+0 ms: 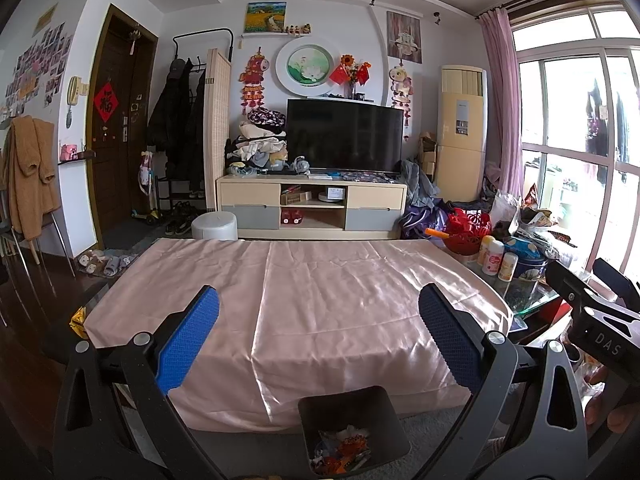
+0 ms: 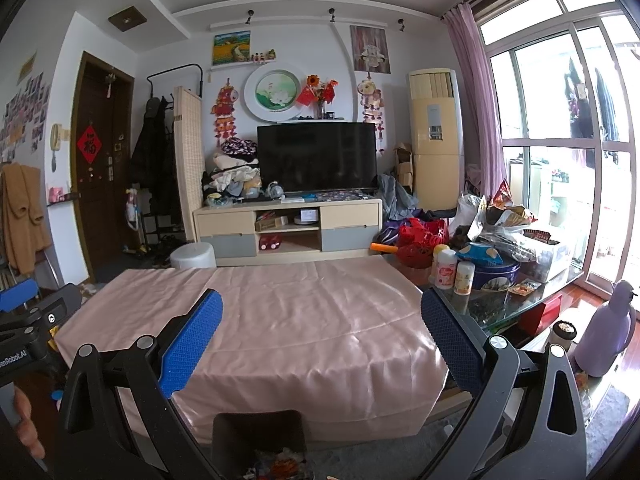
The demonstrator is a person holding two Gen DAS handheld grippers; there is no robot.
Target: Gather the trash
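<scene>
Left wrist view: left gripper [image 1: 319,338] spread wide in the lower half of the frame, blue pads [image 1: 188,344] far apart, nothing between them. Below and between the fingers, at the bottom centre, a dark square trash bin [image 1: 352,432] on the grey floor, holding crumpled wrappers [image 1: 340,450] in orange, white and blue. Just beyond the bin, filling the middle of the frame, a table under a shiny pink cloth [image 1: 304,292], wrinkled. At the right edge, part of the right gripper [image 1: 600,312] with a hand gripping below it. Right of the cloth, a glass tabletop [image 1: 520,300] crowded with small white bottles [image 1: 493,257], a blue tin, a red basket [image 1: 466,226] and bags. In the upper centre, a dark TV [image 1: 345,136] on a cream cabinet [image 1: 312,208], with a brown door [image 1: 116,128] at the left and a tall cream air conditioner [image 1: 462,132] at the right by the window. Right wrist view: right gripper [image 2: 321,340] likewise wide open and holding nothing, same bin [image 2: 256,440] at the bottom centre, slightly left, touching the near edge of the draped table, wrappers visible inside. At the left edge, the left gripper's body [image 2: 32,336]. At the lower right, a lilac thermos jug [image 2: 608,328] on the floor.
</scene>
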